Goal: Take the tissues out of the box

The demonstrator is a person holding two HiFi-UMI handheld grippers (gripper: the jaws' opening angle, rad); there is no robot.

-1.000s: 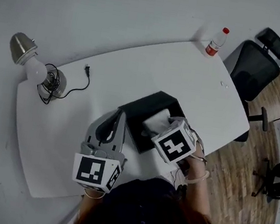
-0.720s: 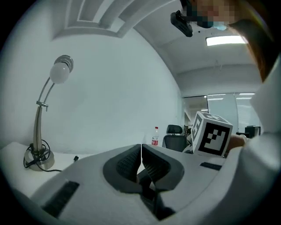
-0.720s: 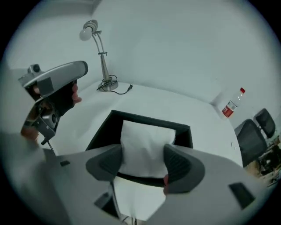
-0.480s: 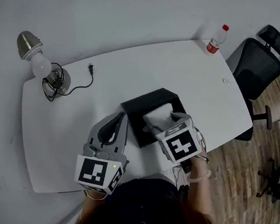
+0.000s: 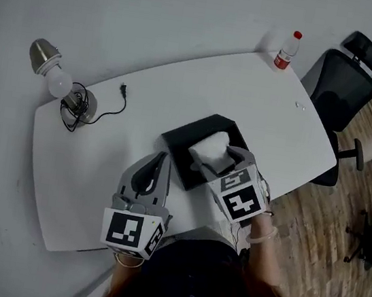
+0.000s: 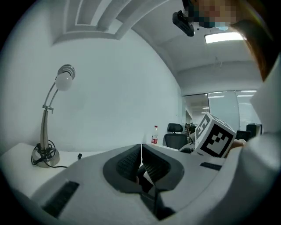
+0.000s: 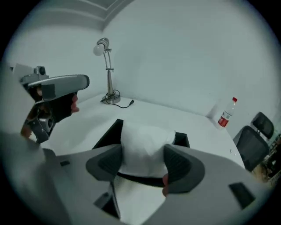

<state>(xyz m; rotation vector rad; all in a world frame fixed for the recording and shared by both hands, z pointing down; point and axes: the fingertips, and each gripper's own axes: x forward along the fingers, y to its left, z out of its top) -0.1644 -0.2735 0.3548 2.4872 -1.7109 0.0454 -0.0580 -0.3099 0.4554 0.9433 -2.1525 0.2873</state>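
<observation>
Right gripper view looks down on the tissues [image 7: 145, 138], a white tuft standing up out of the black box [image 7: 106, 134] on the bench [image 7: 175, 116]. The tuft sits straight between the jaws of the right gripper [image 7: 142, 163]. They stand wide apart around it and, as far as I can judge, are not pinching it yet. The left gripper [image 6: 141, 154] waits beside the box, jaws together and empty, so the right one is nearer.
</observation>
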